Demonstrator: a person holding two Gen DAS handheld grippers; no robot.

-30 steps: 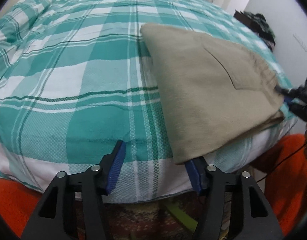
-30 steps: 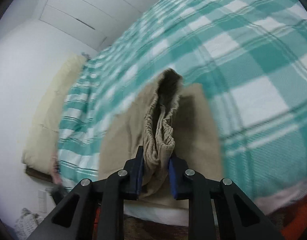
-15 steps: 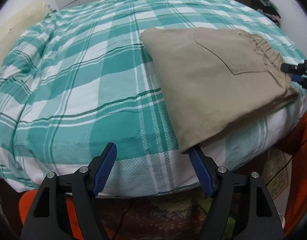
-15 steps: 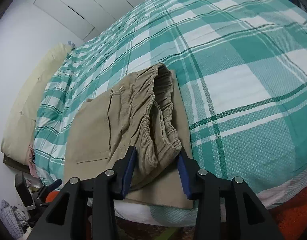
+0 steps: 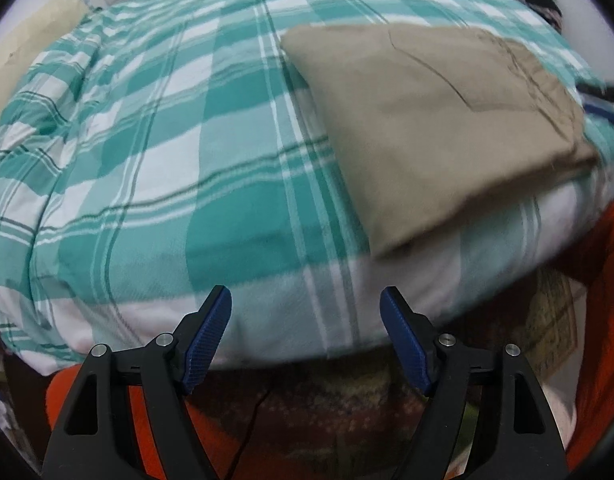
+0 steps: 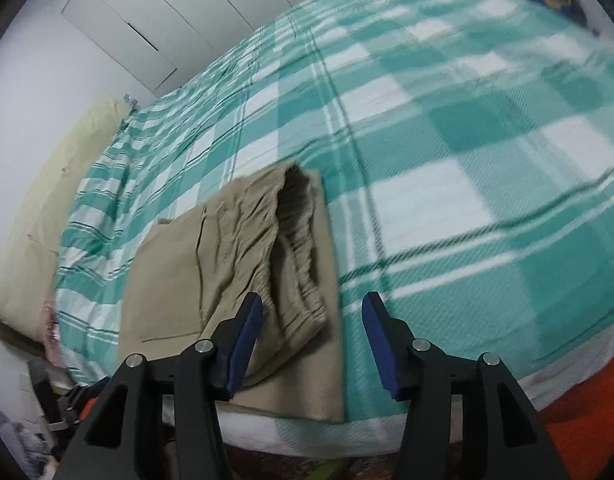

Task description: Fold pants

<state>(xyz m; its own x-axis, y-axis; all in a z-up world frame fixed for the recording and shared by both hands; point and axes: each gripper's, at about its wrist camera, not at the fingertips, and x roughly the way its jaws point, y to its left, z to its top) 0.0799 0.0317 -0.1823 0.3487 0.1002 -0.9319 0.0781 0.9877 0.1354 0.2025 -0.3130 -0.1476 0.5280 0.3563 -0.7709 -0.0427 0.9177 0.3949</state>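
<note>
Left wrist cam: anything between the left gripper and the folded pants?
Only bare plaid bedspread. In the left wrist view the open left gripper hangs at the bed's near edge, and nothing lies on the cover between it and the folded pants.

bed (image 5: 155, 152), teal-white plaid cover | folded tan pants (image 5: 427, 120) near edge

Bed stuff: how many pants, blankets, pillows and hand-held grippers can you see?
Tan pants: 1
Checked blanket: 1
Cream pillow: 1
Hand-held grippers: 2, left hand-held gripper and right hand-held gripper
Total: 5
</note>
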